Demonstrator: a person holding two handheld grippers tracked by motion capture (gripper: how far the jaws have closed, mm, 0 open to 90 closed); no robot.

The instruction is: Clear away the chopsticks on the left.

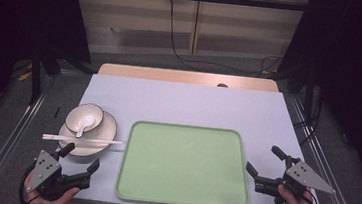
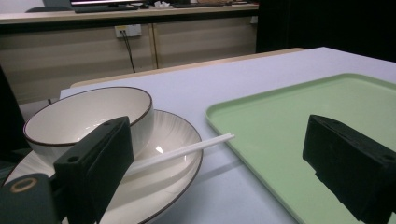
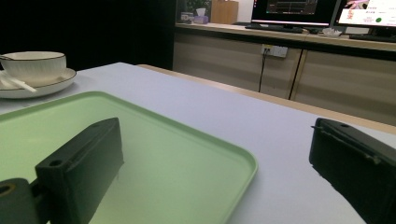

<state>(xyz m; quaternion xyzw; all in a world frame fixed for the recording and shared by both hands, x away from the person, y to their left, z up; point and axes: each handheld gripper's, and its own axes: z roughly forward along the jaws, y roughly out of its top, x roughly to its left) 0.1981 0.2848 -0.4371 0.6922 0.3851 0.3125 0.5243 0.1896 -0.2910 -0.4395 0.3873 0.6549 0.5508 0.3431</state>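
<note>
A pale green tray (image 1: 182, 195) lies in the middle of the white table, its inside bare. To its left a white bowl (image 1: 84, 118) with a dark rim and a white spoon (image 1: 80, 131) in it stands on a white plate (image 1: 106, 130). White chopsticks (image 1: 82, 139) rest across the plate's near side. My left gripper (image 1: 81, 156) is open at the table's near left corner, just in front of the plate, nothing between its jaws. My right gripper (image 1: 263, 162) is open at the tray's right edge, also holding nothing. The bowl (image 2: 88, 116), plate (image 2: 173, 135), chopsticks (image 2: 187, 150) and tray (image 2: 289, 121) lie ahead of the left jaws.
A wooden strip (image 1: 189, 77) runs along the table's far edge. Metal frame rails (image 1: 10, 136) flank both sides, with cables on the floor behind. The right gripper view looks across the tray (image 3: 154, 135) toward the bowl (image 3: 32, 65) and a desk with monitors (image 3: 299, 9).
</note>
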